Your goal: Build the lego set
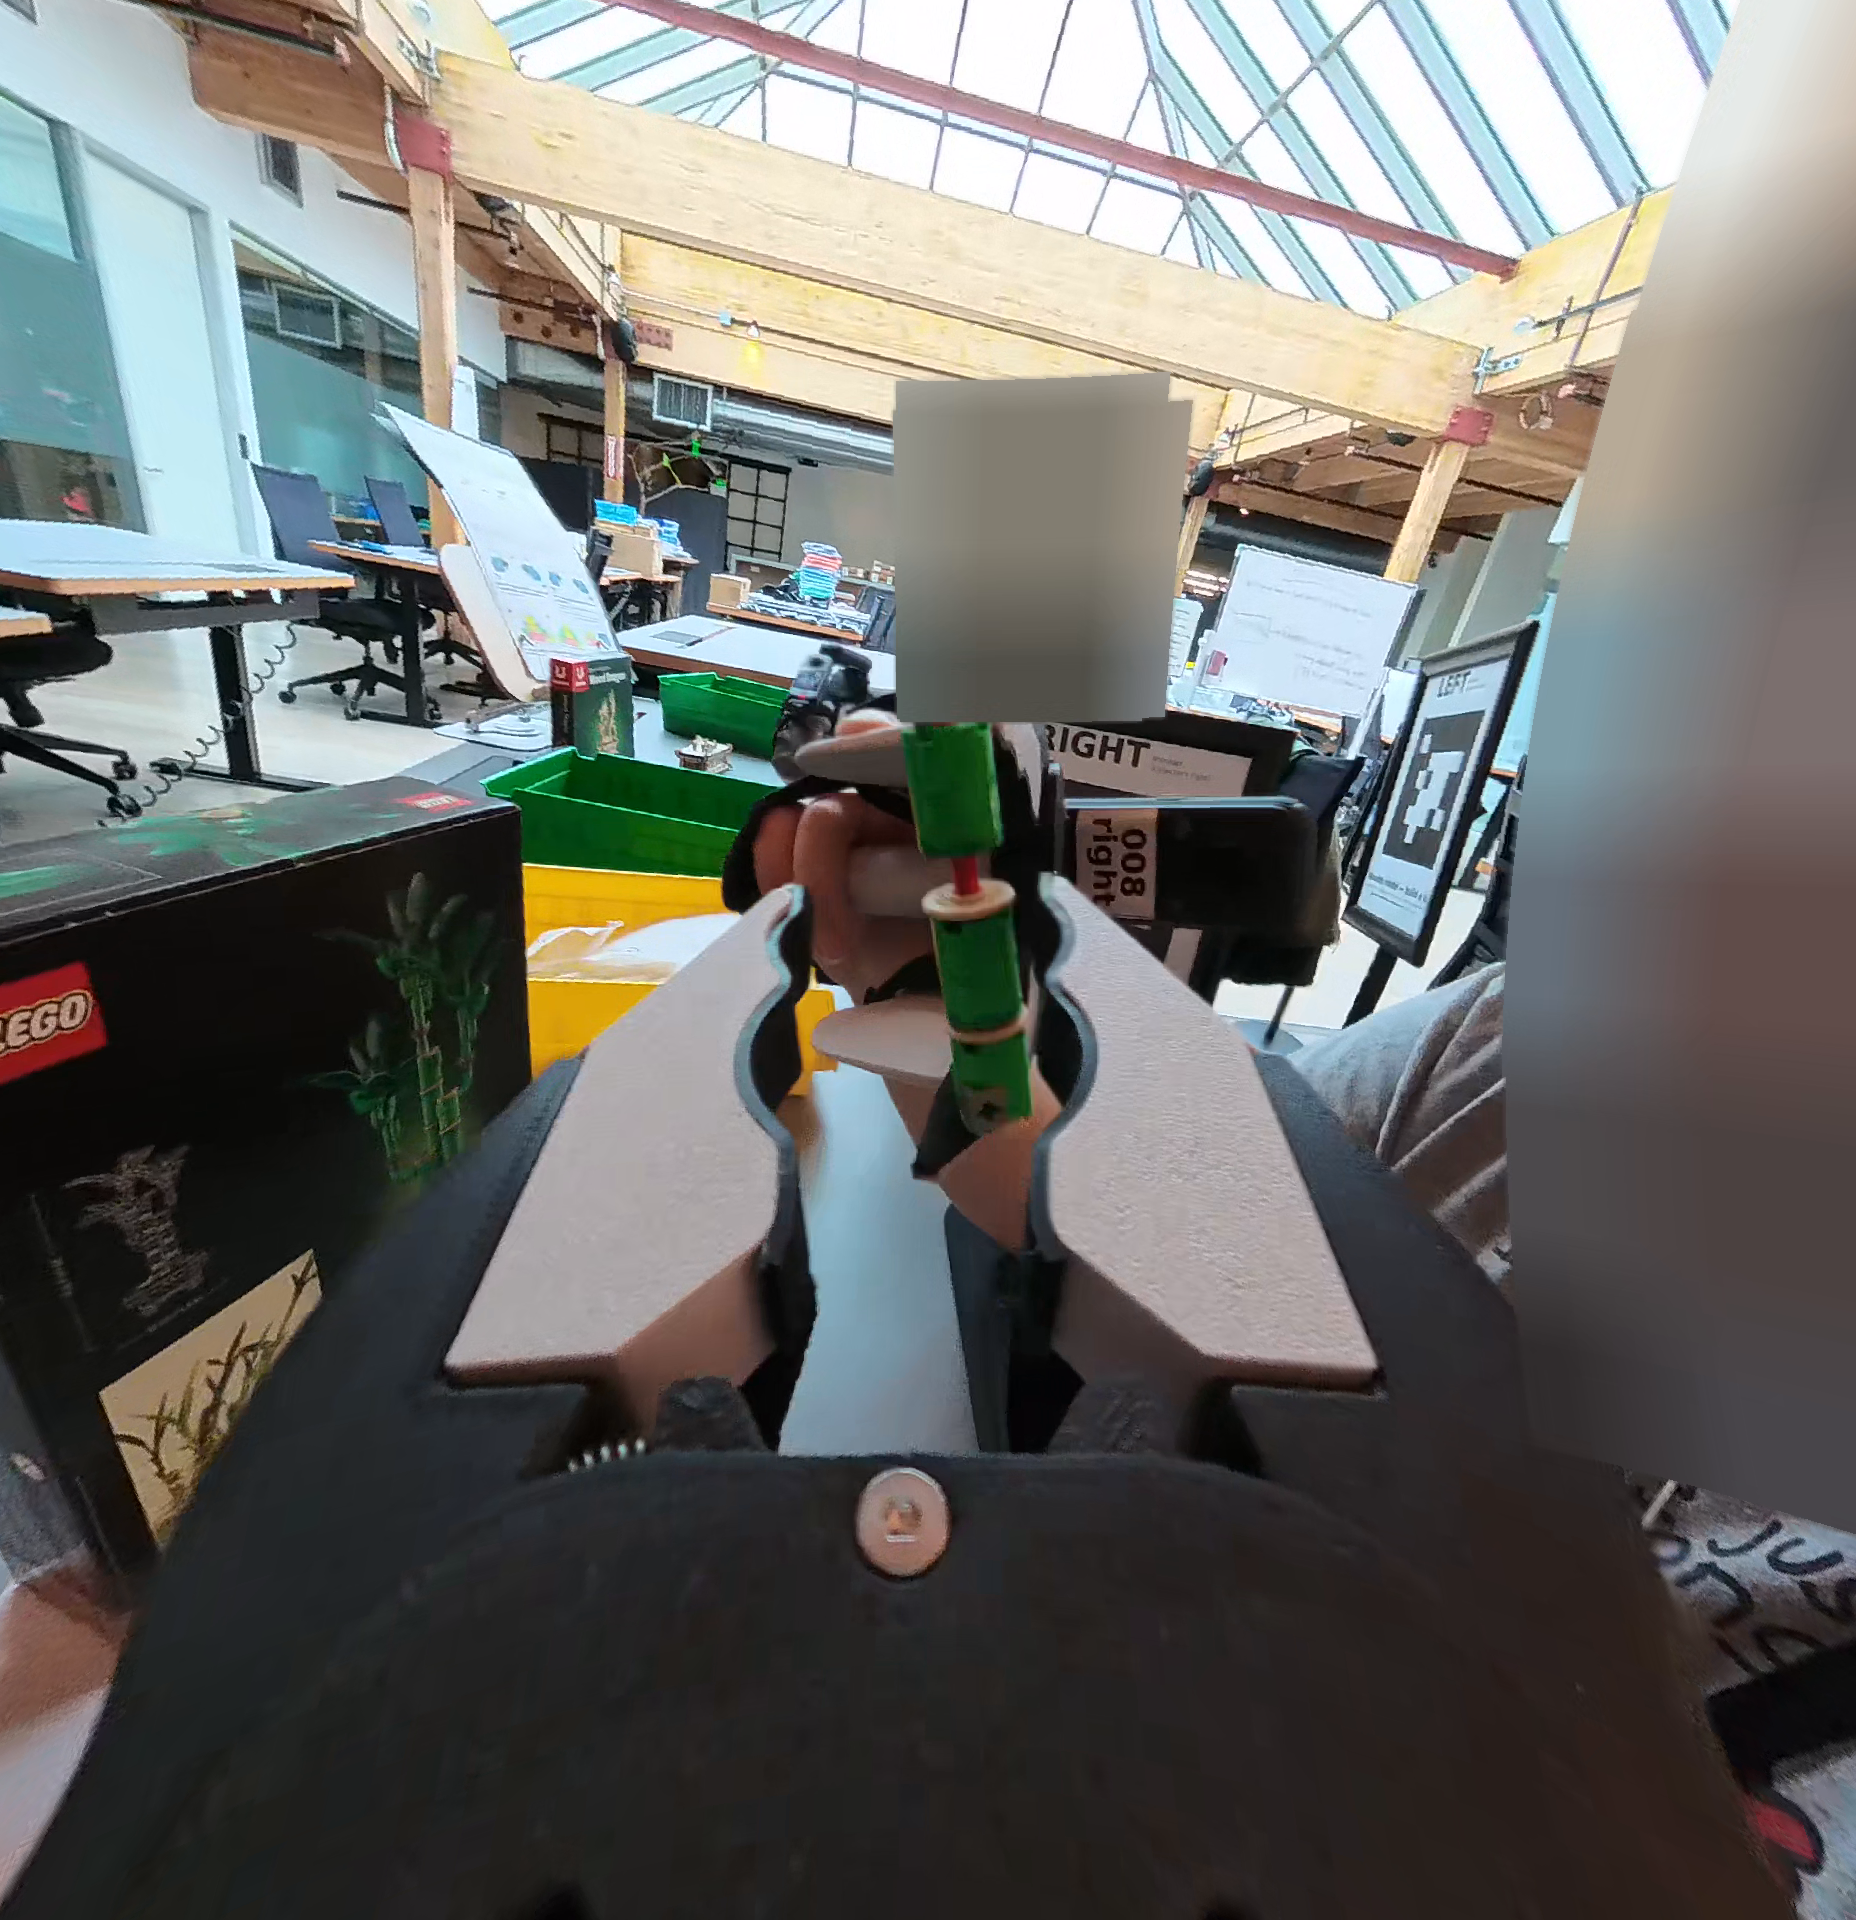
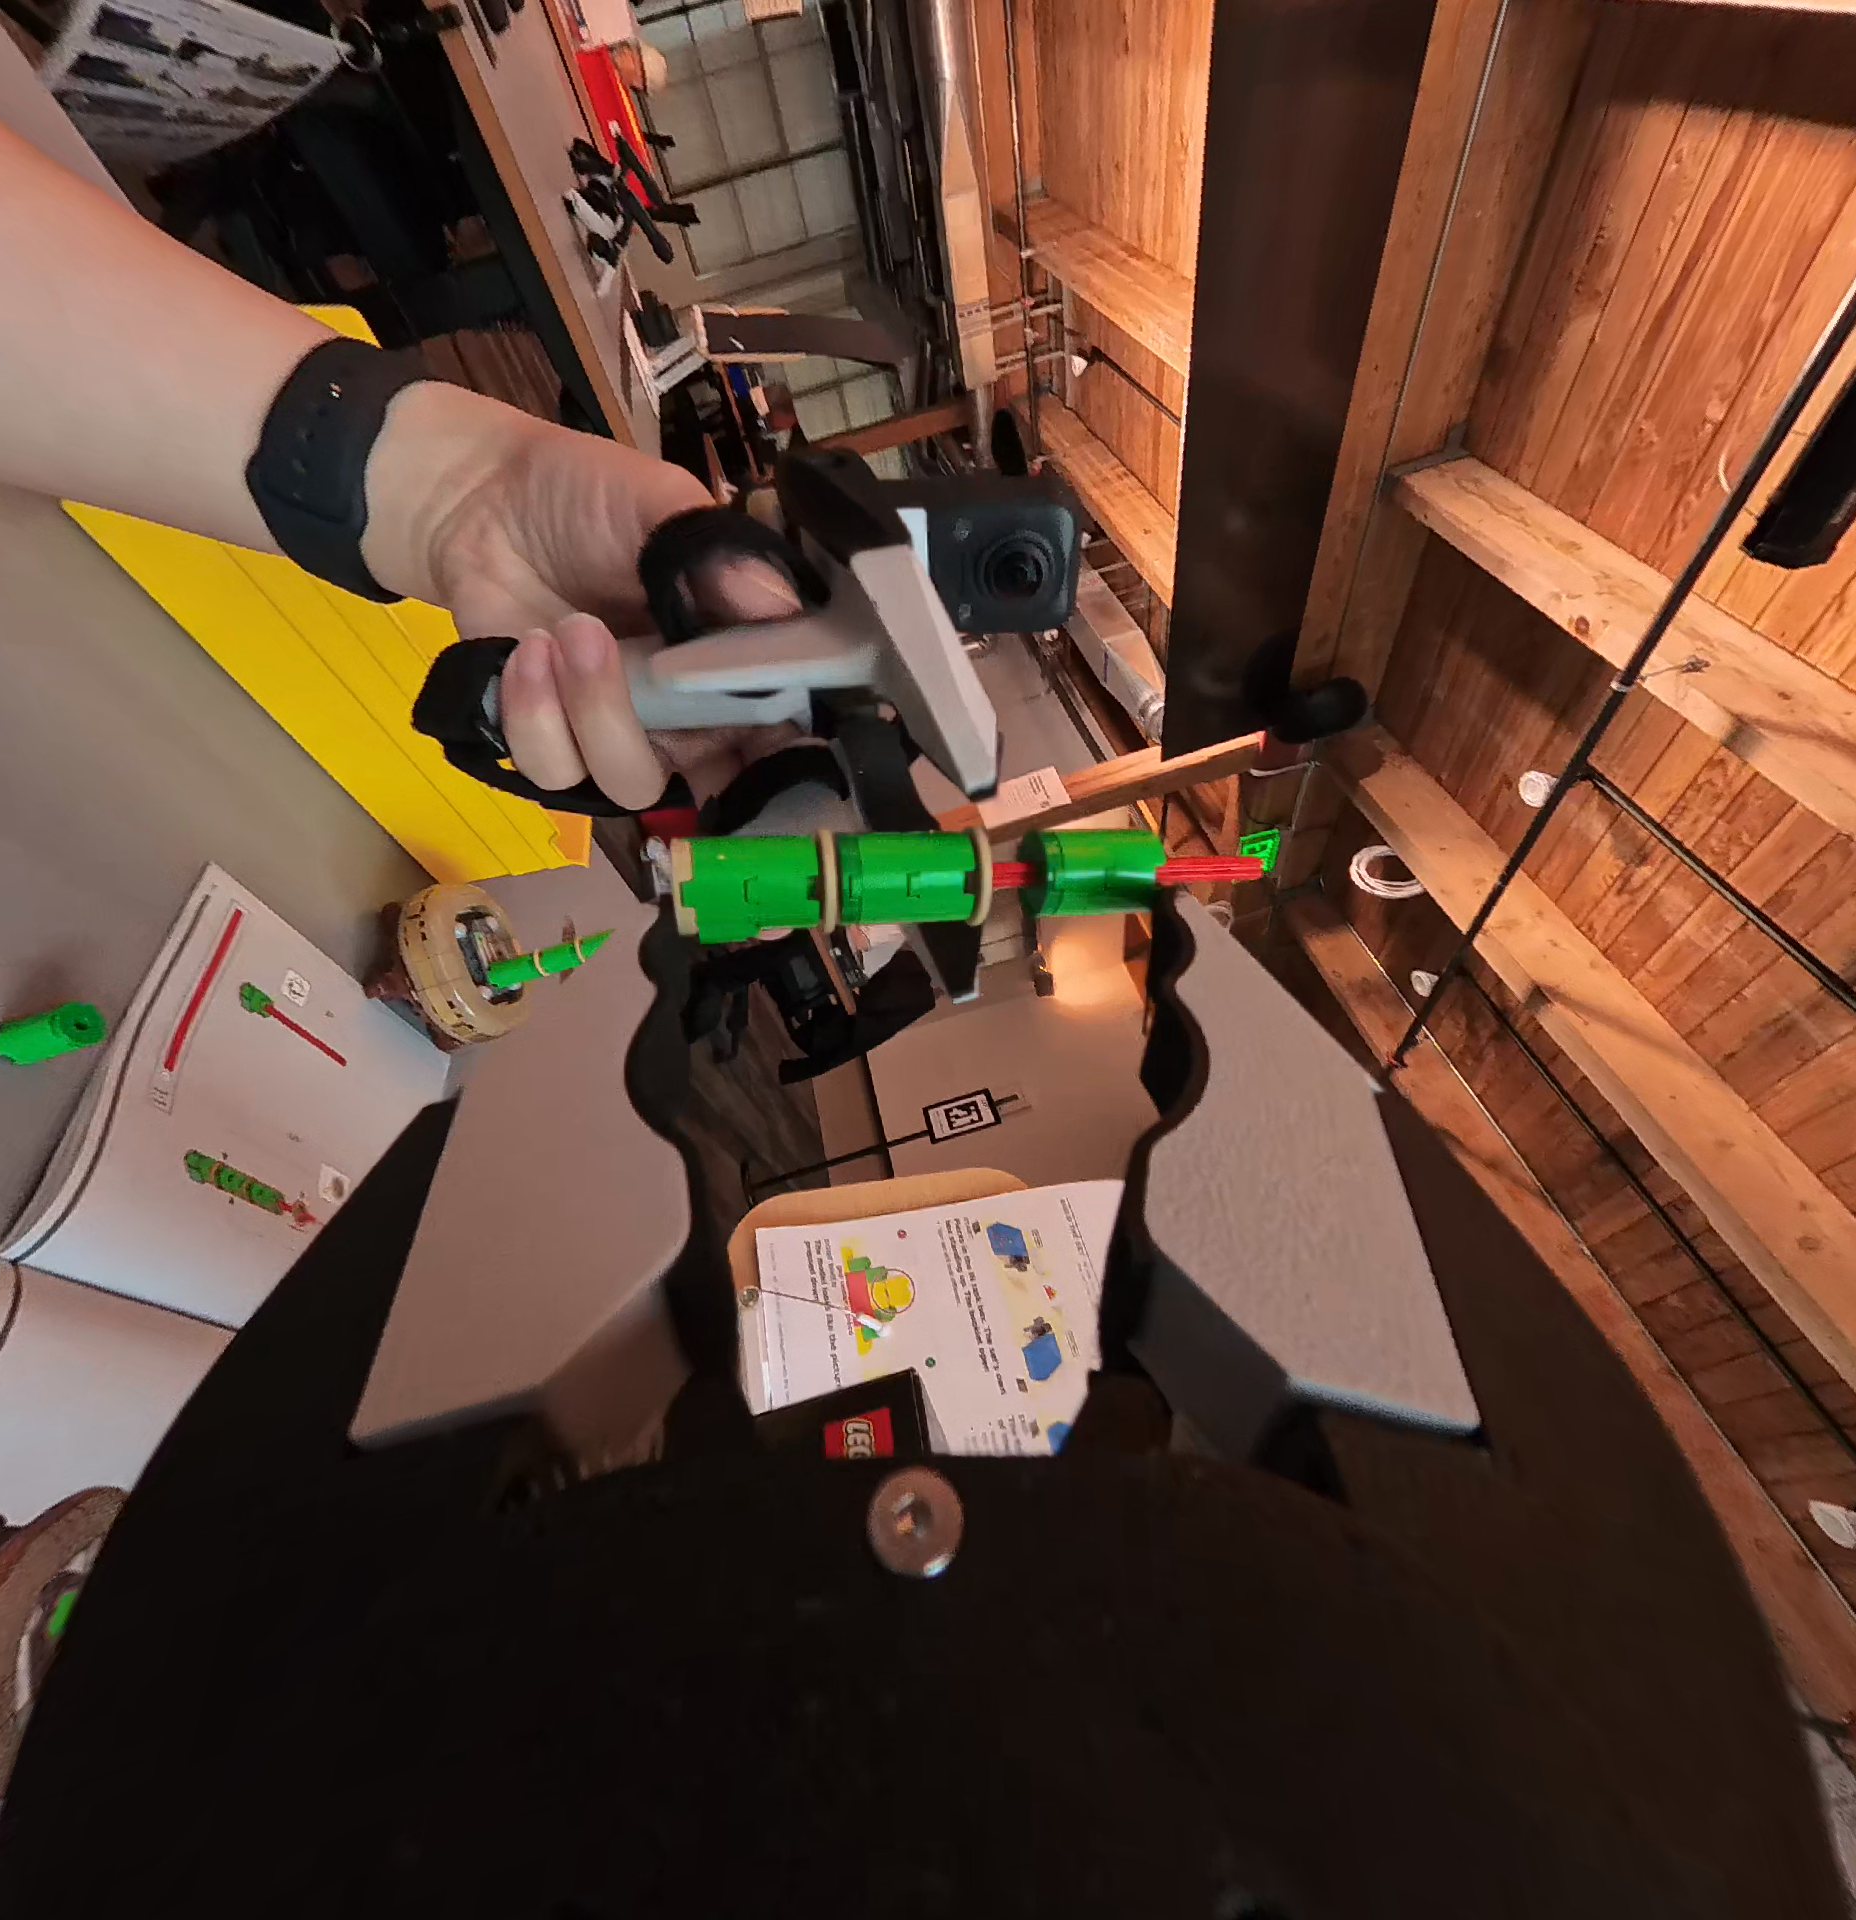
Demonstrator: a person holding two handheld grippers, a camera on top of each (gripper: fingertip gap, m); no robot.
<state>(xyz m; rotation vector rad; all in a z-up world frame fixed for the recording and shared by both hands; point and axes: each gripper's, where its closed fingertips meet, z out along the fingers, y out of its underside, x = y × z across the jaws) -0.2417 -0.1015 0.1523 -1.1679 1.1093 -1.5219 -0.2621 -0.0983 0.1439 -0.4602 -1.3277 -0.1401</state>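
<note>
Yellow bin (image 1: 591, 914) behind bamboo stalk (image 1: 971, 935)

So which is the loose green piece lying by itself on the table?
Find the open white instruction booklet on the grey table in the right wrist view. Just left of it lies a short bright green cylinder on its side, unlike the green segments threaded on the red rod held up in the air.

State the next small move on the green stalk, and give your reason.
Probably slide the lone segment along the red axle until it meets the tan ring. A gap of bare axle separates it from the two joined segments, so the stalk looks unfinished. The left gripper is open and straddles the stalk near that gap.
</note>
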